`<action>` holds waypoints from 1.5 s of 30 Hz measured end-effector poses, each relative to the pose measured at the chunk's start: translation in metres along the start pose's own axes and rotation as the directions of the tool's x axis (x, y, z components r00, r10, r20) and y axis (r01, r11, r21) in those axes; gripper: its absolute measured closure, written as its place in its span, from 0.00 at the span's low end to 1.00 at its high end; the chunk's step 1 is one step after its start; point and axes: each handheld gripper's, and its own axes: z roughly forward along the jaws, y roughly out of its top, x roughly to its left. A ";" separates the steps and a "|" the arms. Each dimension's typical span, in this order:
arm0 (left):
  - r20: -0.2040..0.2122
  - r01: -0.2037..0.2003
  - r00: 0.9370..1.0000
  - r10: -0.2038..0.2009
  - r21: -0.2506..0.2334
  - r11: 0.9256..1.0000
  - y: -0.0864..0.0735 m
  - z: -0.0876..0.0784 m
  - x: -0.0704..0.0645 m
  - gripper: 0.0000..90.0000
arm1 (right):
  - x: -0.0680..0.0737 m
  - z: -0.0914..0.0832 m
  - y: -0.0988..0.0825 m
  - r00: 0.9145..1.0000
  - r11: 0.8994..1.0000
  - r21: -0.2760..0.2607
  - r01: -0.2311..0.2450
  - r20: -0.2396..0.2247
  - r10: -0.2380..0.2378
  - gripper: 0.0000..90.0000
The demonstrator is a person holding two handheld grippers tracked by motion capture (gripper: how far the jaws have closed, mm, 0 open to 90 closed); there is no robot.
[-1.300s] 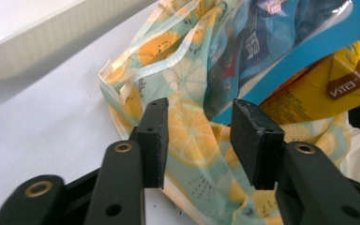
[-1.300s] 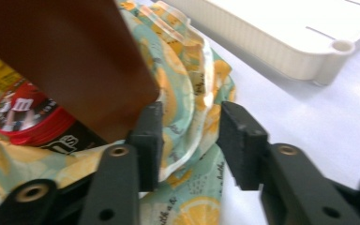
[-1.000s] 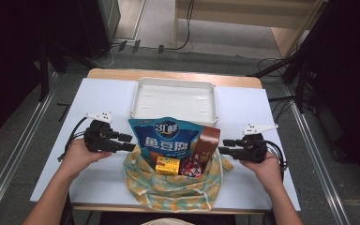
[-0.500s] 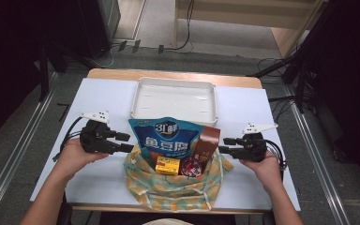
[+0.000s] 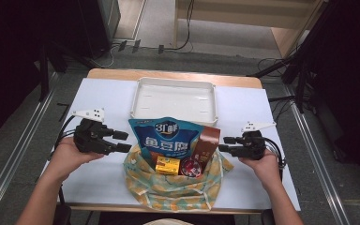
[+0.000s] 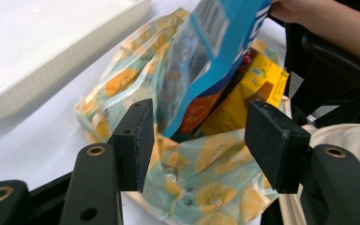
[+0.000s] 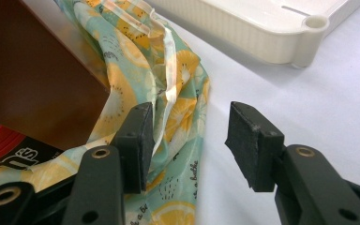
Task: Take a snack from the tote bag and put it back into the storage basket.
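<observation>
A lemon-print cloth bag [image 5: 173,187] sits open at the table's front. It holds a tall blue snack pouch [image 5: 166,138], a brown box [image 5: 207,143], a yellow box [image 5: 167,165] and a red round tin [image 5: 190,166]. My left gripper [image 5: 122,141] hovers just left of the bag. Its jaws have just been opening, with nothing pressed between them. In the left gripper view the bag [image 6: 201,187], pouch [image 6: 220,47] and yellow box [image 6: 248,93] lie beyond the left gripper [image 6: 199,136]. My right gripper [image 5: 223,144] is at the bag's right edge, its jaws also just opening. The bag's fabric [image 7: 178,70] lies beside one pad of the right gripper [image 7: 190,140], unpressed.
A white empty tray [image 5: 176,96] stands behind the bag, its rim also in the left gripper view [image 6: 37,47] and right gripper view [image 7: 262,28]. The white table sheet [image 5: 103,98] spreads to both sides. A person's lap and arm are at the table's front edge.
My left gripper has lifted and drawn back a little to the left of the bag, its jaws wider. The right hand has stayed put.
</observation>
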 end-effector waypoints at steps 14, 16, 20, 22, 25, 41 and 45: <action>0.015 -0.036 0.999 0.036 0.002 0.999 0.030 0.000 -0.009 0.47 | -0.001 0.004 0.002 1.000 1.000 0.012 -0.001 0.008 0.001 0.56; 0.018 -0.037 0.999 0.037 0.001 0.999 0.034 0.001 -0.010 0.47 | -0.001 0.004 0.002 1.000 1.000 0.011 0.005 0.012 -0.005 0.56; 0.022 -0.049 0.999 0.049 0.009 0.999 0.043 0.003 -0.012 0.48 | -0.001 0.004 0.002 1.000 1.000 0.010 0.006 0.023 -0.006 0.55; 0.024 -0.053 0.998 0.053 0.013 0.998 0.047 0.005 -0.013 0.48 | -0.001 0.004 0.002 1.000 1.000 0.009 0.005 0.024 -0.005 0.55; 0.031 -0.064 0.998 0.063 0.019 0.998 0.053 0.007 -0.015 0.48 | -0.001 0.004 0.002 1.000 1.000 0.010 0.005 0.028 -0.005 0.55; 0.042 -0.093 0.995 0.092 0.024 0.995 0.080 0.018 -0.016 0.59 | -0.001 0.004 0.002 0.998 1.000 0.003 0.015 0.067 -0.015 0.54; 0.050 -0.097 0.994 0.095 0.050 0.994 0.082 0.025 -0.014 0.61 | -0.001 0.004 0.002 0.998 1.000 0.003 0.013 0.069 -0.013 0.54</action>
